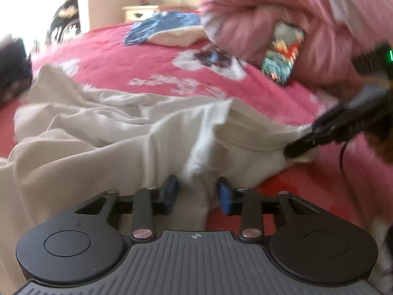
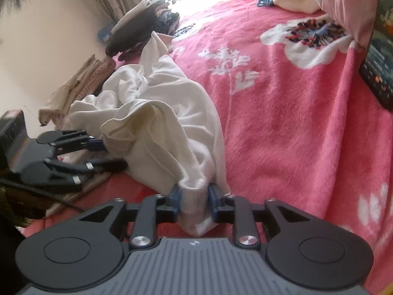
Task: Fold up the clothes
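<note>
Right gripper [image 2: 194, 200] (pinching) rumpled cream garment [image 2: 157, 123]

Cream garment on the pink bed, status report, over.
Left gripper shut on crumpled cream cotton garment. Right gripper shut on its other edge. Garment unfolded, bunched on pink floral fleece blanket. Nothing between grippers.

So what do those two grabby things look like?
Both look alike. The left gripper has a dark grey ribbed body with a small crosshair mark, two round black discs at the sides, black linkage bars with shiny silver pins, and blue pads on its fingers. The right gripper is built the same way. From the left camera, a thin dark cable hangs beside it, and a green light glows.
</note>
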Motion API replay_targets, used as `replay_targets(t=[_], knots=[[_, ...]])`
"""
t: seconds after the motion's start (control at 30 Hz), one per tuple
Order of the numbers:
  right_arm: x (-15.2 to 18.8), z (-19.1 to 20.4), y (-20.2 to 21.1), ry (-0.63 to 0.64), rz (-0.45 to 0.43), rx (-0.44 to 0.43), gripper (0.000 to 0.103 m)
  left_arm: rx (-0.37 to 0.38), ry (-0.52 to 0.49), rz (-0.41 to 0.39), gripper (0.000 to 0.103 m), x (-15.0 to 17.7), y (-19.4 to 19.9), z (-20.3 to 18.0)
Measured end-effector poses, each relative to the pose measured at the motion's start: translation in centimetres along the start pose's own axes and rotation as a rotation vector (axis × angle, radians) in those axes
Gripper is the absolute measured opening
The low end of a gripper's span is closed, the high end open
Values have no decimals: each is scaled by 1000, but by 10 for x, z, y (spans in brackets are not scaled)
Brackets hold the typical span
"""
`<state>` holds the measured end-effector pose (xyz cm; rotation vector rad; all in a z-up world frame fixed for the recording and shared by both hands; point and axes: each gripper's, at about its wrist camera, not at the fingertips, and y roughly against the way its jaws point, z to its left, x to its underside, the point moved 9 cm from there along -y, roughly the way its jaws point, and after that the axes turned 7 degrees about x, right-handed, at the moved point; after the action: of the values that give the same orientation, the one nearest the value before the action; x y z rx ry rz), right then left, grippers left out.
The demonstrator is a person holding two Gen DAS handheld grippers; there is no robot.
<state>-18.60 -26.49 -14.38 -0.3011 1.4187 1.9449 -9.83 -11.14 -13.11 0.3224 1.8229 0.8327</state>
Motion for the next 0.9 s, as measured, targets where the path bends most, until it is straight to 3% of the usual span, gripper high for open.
replay_targets(t=[0.17,0.27,0.43,0.5,0.53,0.63,0.77,0.9], knots=[[-46,5,30,-67,-185,-99,14,4,88,-19,27,-7,16,18],[-63,16,27,-21,-217,-114,14,21,86,40,43,3,11,9],[-81,26,24,4,-261,-135,14,-49,5,65,50,19,11,-4],[-87,28,29,-7,-284,-156,14,-97,-26,79,48,26,11,-4],[-90,30,32,-5,-299,-165,14,-116,-35,79,41,27,13,-3],[-98,35,39,20,-334,-163,13,-140,4,49,8,26,25,7],[-108,39,40,40,-355,-111,12,-189,73,-22,3,10,63,30],[-119,44,40,57,-374,-55,11,-325,91,-156,3,-39,140,59]])
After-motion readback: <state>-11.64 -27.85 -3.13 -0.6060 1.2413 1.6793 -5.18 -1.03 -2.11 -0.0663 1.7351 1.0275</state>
